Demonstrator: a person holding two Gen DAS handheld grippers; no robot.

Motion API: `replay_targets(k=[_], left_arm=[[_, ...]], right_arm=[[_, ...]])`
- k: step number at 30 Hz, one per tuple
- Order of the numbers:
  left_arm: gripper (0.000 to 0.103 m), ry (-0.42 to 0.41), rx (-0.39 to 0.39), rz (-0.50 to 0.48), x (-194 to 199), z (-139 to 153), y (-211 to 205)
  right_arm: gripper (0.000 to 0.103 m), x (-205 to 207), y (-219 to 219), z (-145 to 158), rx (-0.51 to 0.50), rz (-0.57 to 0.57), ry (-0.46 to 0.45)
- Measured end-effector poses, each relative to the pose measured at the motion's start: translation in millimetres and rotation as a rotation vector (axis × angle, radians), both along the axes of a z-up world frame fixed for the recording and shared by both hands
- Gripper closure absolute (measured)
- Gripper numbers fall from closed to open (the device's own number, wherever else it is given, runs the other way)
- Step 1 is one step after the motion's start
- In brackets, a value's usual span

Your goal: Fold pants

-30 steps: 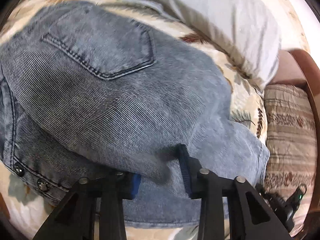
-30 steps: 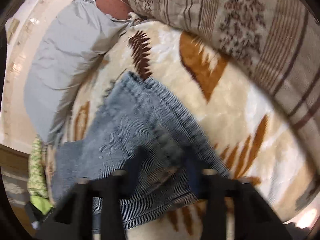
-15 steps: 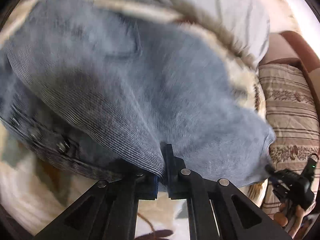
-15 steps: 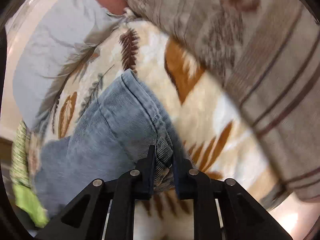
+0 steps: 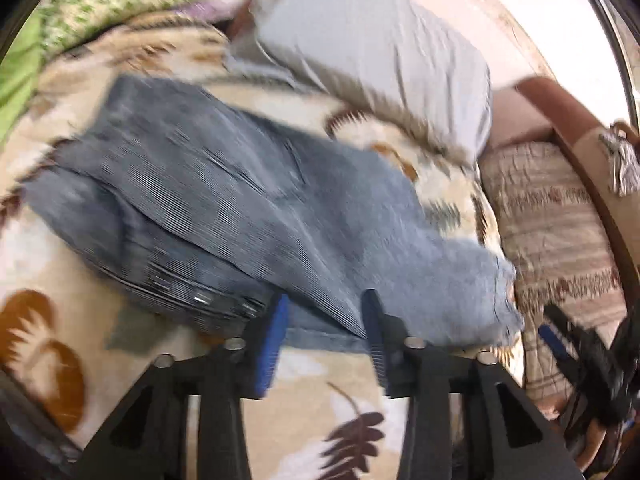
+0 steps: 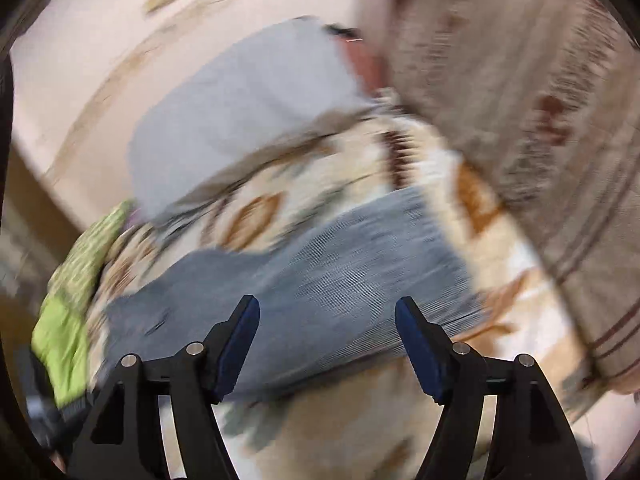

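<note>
The blue denim pants [image 5: 248,208] lie folded on the leaf-patterned blanket [image 5: 336,392]; they also show in the right wrist view [image 6: 340,280]. My left gripper [image 5: 324,312] is open, its blue pads at the near edge of the pants with cloth lying between them. My right gripper [image 6: 326,316] is open wide and empty, just above the near edge of the pants. Both views are blurred by motion.
A grey pillow [image 5: 376,52] lies behind the pants. A striped brown cushion [image 5: 560,232] sits to the right, also in the right wrist view [image 6: 540,100]. Green cloth [image 6: 68,320] lies at the left. The other gripper [image 5: 580,352] shows at right.
Both grippers were shut on the pants half a second ago; now both have opened and let go, and have pulled back from the cloth, which lies on the blanket.
</note>
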State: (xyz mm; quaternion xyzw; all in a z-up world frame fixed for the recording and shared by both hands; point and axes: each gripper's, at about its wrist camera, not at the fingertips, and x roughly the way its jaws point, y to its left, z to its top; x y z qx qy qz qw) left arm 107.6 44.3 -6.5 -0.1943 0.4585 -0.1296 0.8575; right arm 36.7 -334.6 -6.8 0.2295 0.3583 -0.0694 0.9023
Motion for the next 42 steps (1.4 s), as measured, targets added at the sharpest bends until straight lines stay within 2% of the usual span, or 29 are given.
replay_targets(k=[3,6,8,11,14,17,20,22,25,27,28,29,30,32,35,38,40,42], left_arm=[[0.056,-0.004,0.005,0.077,-2,12,29],[0.056,0.028,-0.032,0.151,3,18,65],[0.056,0.071,-0.04,0.214,13,18,91],[0.057,0.135,-0.073,0.25,37,13,114],[0.057,0.15,-0.106,0.259,57,6,126],[0.058,0.209,-0.186,0.269,73,-21,131],[0.058,0.268,-0.272,0.285,78,-37,140],[0.058,0.242,-0.333,0.318,76,-36,150],[0.058,0.203,-0.352,0.365,77,-32,161],[0.058,0.224,-0.35,0.382,77,-37,163],[0.058,0.239,-0.357,0.384,76,-40,163],[0.058,0.251,-0.371,0.38,77,-44,163],[0.058,0.252,-0.381,0.377,79,-47,163],[0.058,0.249,-0.363,0.378,82,-49,161],[0.058,0.244,-0.314,0.38,87,-48,159],[0.058,0.269,-0.304,0.382,93,-49,154],[0.06,0.278,-0.308,0.411,97,-46,156],[0.063,0.286,-0.276,0.442,102,-46,157]], right_arm=[[0.027,13,57,12,-0.055,0.159,-0.002],[0.019,33,118,28,-0.11,0.318,-0.019],[0.017,40,148,31,-0.134,0.39,-0.024],[0.017,66,192,22,-0.123,0.505,-0.009],[0.018,88,229,1,-0.12,0.601,0.03],[0.023,105,264,-19,-0.146,0.682,0.072],[0.03,121,306,-35,-0.214,0.769,0.095],[0.037,128,326,-42,-0.238,0.82,0.104],[0.04,136,349,-52,-0.315,0.849,0.105],[0.046,145,360,-66,-0.365,0.848,0.131],[0.058,148,360,-71,-0.385,0.834,0.159],[0.066,154,359,-80,-0.367,0.819,0.204],[0.067,157,358,-84,-0.342,0.814,0.223],[0.081,156,357,-85,-0.354,0.799,0.226],[0.096,155,351,-74,-0.301,0.765,0.239],[0.097,152,337,-50,-0.189,0.734,0.185],[0.098,147,335,-44,-0.18,0.734,0.172],[0.098,140,331,-44,-0.153,0.74,0.164]])
